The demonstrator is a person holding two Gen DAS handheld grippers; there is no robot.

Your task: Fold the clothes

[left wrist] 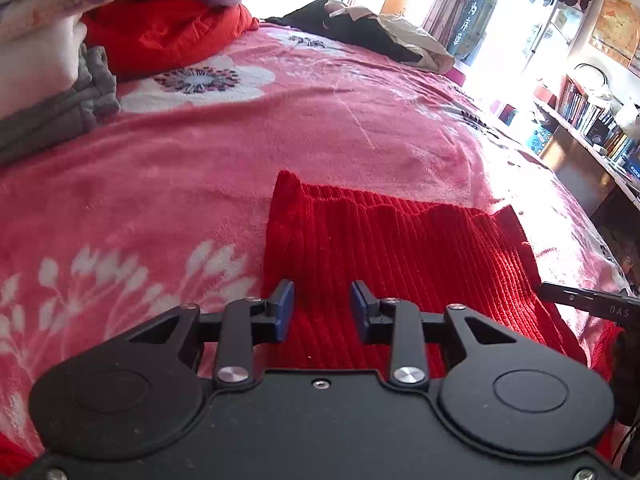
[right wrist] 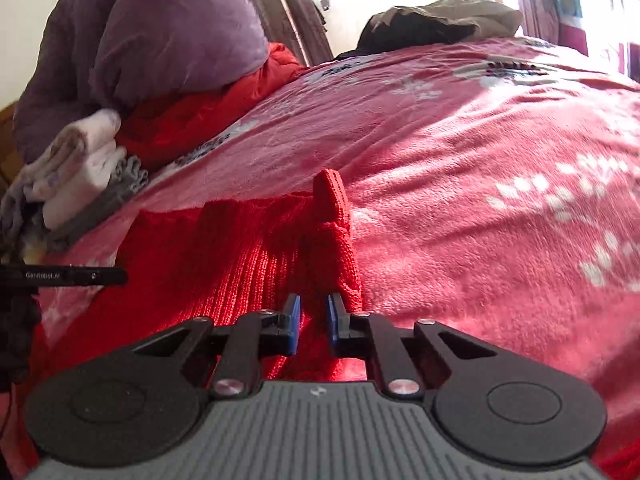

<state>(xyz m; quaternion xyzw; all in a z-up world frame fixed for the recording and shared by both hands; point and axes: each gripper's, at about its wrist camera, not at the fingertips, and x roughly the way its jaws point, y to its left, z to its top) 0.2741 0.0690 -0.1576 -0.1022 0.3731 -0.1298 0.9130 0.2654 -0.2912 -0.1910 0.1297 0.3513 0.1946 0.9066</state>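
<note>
Bed covered by pink fleece blanket (left wrist: 200,184), white flower print, soft nap. Bright window behind; bookshelf (left wrist: 592,120) along wall. Folded pile (right wrist: 76,176) of white and grey cloth, purple quilt (right wrist: 160,40) above. Red ribbed knit sweater (left wrist: 392,248) lies flat mid-bed, edge rucked up in ridge (right wrist: 334,208). Left gripper (left wrist: 322,312) over sweater, jaws apart, nothing pinched. Right gripper (right wrist: 314,320) nearly closed, knit between pads; grip itself unclear

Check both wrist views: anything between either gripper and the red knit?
Nothing visible. The left gripper sits directly over the red knit garment, jaws apart; the right gripper is at the garment's raised fold. Only pink blanket surrounds it.
</note>
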